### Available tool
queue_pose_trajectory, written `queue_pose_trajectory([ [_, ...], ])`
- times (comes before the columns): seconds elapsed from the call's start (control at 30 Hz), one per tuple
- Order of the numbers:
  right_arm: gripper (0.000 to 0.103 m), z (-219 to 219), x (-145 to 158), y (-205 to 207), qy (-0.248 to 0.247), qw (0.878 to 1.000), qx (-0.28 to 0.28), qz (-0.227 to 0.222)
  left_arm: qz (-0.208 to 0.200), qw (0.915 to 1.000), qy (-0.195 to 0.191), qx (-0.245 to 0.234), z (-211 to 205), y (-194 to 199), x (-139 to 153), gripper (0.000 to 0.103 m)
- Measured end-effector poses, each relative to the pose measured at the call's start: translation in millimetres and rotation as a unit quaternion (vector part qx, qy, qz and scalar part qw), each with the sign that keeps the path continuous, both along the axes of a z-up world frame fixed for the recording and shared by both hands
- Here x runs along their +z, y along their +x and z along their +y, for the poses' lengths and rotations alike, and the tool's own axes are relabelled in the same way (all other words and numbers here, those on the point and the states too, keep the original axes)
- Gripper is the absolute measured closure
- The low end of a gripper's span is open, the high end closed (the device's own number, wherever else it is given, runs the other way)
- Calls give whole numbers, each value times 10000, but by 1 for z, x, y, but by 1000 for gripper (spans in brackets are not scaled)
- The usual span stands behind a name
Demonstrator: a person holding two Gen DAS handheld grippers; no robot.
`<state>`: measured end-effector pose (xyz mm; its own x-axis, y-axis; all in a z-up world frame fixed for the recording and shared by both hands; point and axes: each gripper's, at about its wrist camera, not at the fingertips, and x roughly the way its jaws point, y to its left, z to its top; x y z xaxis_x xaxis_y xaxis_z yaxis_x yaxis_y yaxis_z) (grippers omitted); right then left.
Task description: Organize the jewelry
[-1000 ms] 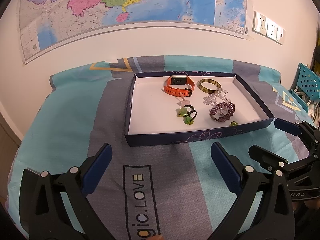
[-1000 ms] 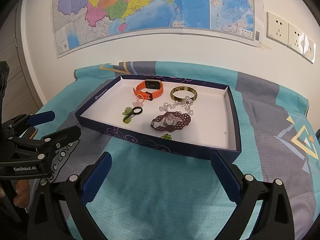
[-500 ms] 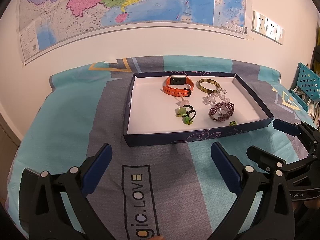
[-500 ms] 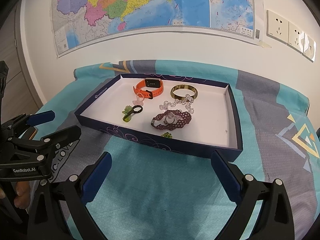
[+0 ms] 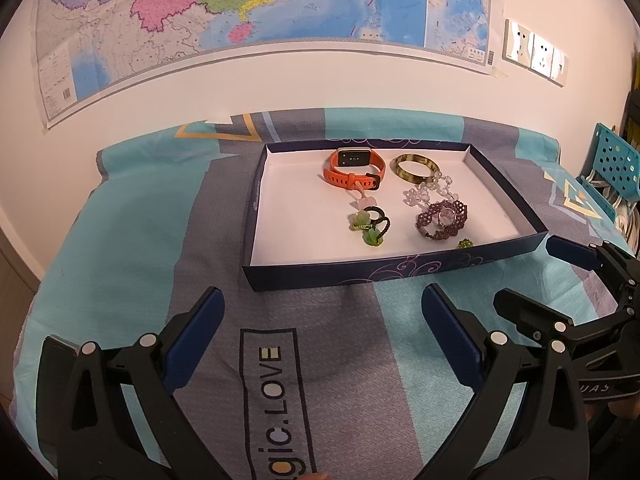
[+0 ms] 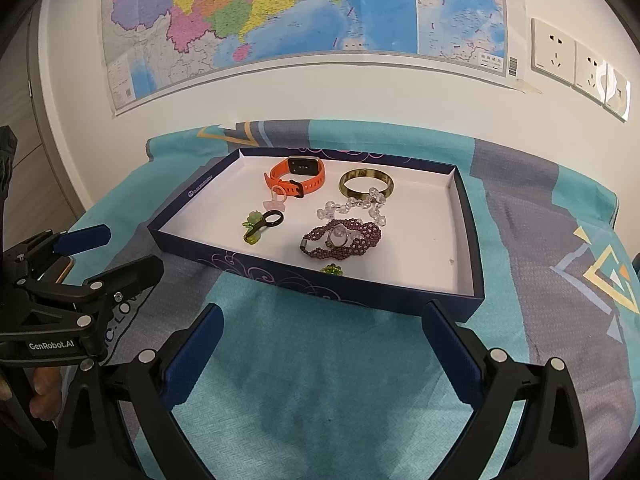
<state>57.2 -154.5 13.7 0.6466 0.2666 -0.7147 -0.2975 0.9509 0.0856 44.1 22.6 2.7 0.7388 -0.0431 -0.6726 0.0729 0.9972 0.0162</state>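
A dark blue tray point(image 5: 400, 270) point(image 6: 360, 292) with a white floor sits on the cloth. In it lie an orange watch point(image 5: 354, 168) point(image 6: 296, 178), an olive bangle point(image 5: 414, 168) point(image 6: 366, 184), a clear bead bracelet point(image 5: 426, 192) point(image 6: 352, 208), a purple bead bracelet point(image 5: 442, 220) point(image 6: 342, 240), black hair ties with green charms point(image 5: 370, 226) point(image 6: 262, 224), a pink ring point(image 6: 276, 200) and a small green charm point(image 5: 464, 244) point(image 6: 332, 269). My left gripper point(image 5: 322, 320) is open and empty in front of the tray. My right gripper point(image 6: 322, 338) is open and empty, also in front of it.
The teal and grey cloth point(image 5: 140, 220) covers the table up to a white wall with a map point(image 5: 260, 8) and sockets point(image 6: 576, 60). A blue perforated basket point(image 5: 614, 164) stands at the right edge. Each gripper shows in the other's view: the right one point(image 5: 560, 288), the left one point(image 6: 100, 256).
Both grippers have drawn back slightly from the tray. Nothing in the tray has moved.
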Motion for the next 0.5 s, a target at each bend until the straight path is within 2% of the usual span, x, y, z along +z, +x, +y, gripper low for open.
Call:
queue_pose_trajectory([
  [0.5,7,-2,-1,0,6,10000,-15,17,20,10000,2,-8,-1,1,-2,6],
])
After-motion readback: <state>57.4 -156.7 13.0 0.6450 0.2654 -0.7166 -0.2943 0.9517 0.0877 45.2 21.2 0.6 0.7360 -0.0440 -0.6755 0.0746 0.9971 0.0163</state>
